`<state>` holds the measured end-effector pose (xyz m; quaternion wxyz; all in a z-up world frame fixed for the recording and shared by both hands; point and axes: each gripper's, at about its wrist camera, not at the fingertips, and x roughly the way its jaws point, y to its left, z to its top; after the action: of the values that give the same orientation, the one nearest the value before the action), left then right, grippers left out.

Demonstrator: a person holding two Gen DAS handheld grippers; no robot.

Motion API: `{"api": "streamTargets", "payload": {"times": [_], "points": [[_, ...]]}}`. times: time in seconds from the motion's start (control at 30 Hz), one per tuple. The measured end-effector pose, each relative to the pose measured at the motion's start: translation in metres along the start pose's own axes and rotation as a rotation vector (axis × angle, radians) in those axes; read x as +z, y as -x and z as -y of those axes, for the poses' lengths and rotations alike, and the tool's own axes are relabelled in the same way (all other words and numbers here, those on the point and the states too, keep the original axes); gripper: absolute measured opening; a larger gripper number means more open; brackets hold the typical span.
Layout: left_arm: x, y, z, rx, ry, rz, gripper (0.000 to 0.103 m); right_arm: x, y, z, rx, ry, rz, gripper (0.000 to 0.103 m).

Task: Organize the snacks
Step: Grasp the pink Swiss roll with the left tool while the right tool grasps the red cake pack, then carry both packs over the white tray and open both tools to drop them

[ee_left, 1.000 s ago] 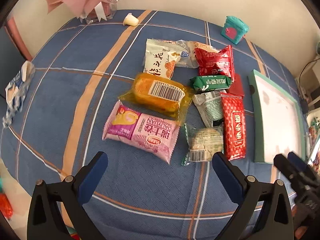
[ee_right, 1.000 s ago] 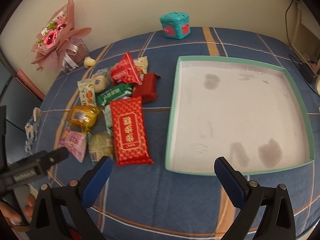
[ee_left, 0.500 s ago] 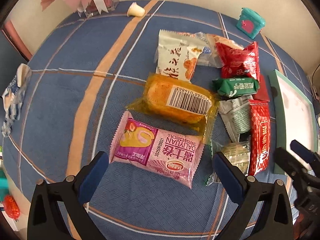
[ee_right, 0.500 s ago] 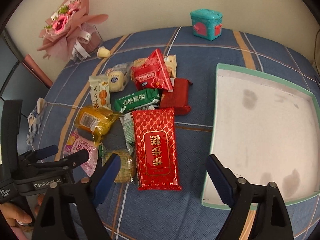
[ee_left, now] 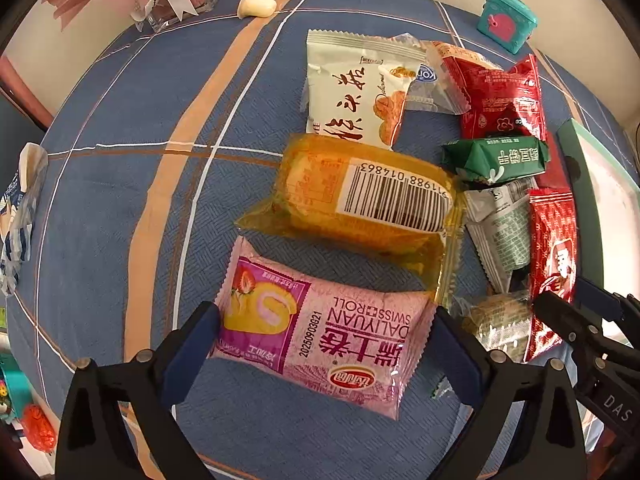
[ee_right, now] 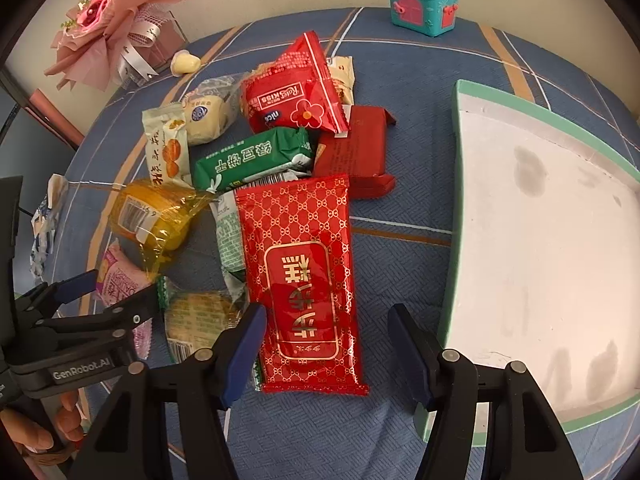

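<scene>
Left wrist view: the left hand-held gripper (ee_left: 326, 330) points steeply down at a blue plaid worktop (ee_left: 120, 208); its jaws stand wide, one blue pad at each short end of the pink Swiss roll packet (ee_left: 320, 330), which lies flat between them; whether the pads touch the wrapper I cannot tell, and nothing looks squeezed; just beyond lies the yellow cake packet (ee_left: 360, 208) with its barcode up, then the white biscuit packet (ee_left: 356, 92); to the right sit the red flower packet (ee_left: 500, 100), the green packet (ee_left: 496, 158) and the long red packet (ee_left: 554, 236); the right hand-held gripper (ee_left: 576, 308) reaches in at the right edge beside the green-rimmed tray (ee_left: 576, 160).

Right wrist view: the right hand-held gripper (ee_right: 326, 350) has just been closing; its jaws stand partly apart over the near end of the long red packet (ee_right: 304, 272), which lies flat on the worktop; the left pad sits at the packet's edge, the right pad is clear of it with bare cloth between; the tray (ee_right: 452, 280) lies just to the right, white inside; the other snacks are heaped beyond and to the left; a teal toy chest (ee_right: 424, 4) and a pink bouquet (ee_right: 108, 24) stand at the far edge; the left hand-held gripper (ee_right: 116, 284) shows at lower left over the pink Swiss roll packet (ee_right: 116, 276), a hand (ee_right: 48, 428) below it.
</scene>
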<state>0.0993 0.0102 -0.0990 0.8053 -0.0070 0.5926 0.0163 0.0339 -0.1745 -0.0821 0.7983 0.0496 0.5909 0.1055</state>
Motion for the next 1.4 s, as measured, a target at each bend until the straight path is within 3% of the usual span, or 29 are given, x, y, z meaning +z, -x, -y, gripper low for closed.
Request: {"api": "streamTargets", "payload": {"times": [0.1, 0.5, 0.67, 0.8, 1.07, 1.4], "points": [[-0.003, -0.004, 0.001, 0.005, -0.002, -0.003, 0.101, 0.002, -0.007, -0.005, 0.015, 0.008, -0.016, 0.066], [-0.03, 0.004, -0.01, 0.012, -0.006, -0.031, 0.094, -0.006, -0.019, -0.026, -0.062, 0.078, -0.013, 0.066], [-0.036, 0.019, -0.009, 0.019, -0.001, -0.042, 0.088, -0.005, -0.017, -0.026, -0.07, 0.078, -0.002, 0.051], [-0.037, 0.028, -0.009, 0.014, 0.021, -0.035, 0.085, -0.005, -0.016, -0.029, -0.068, 0.08, 0.003, 0.048], [-0.042, 0.047, -0.014, 0.0, 0.064, -0.018, 0.083, 0.001, 0.017, -0.027, -0.049, 0.077, 0.021, 0.048], [-0.039, 0.094, -0.02, -0.003, 0.079, 0.06, 0.083, -0.002, 0.061, -0.019, -0.013, 0.077, 0.077, 0.048]]}}
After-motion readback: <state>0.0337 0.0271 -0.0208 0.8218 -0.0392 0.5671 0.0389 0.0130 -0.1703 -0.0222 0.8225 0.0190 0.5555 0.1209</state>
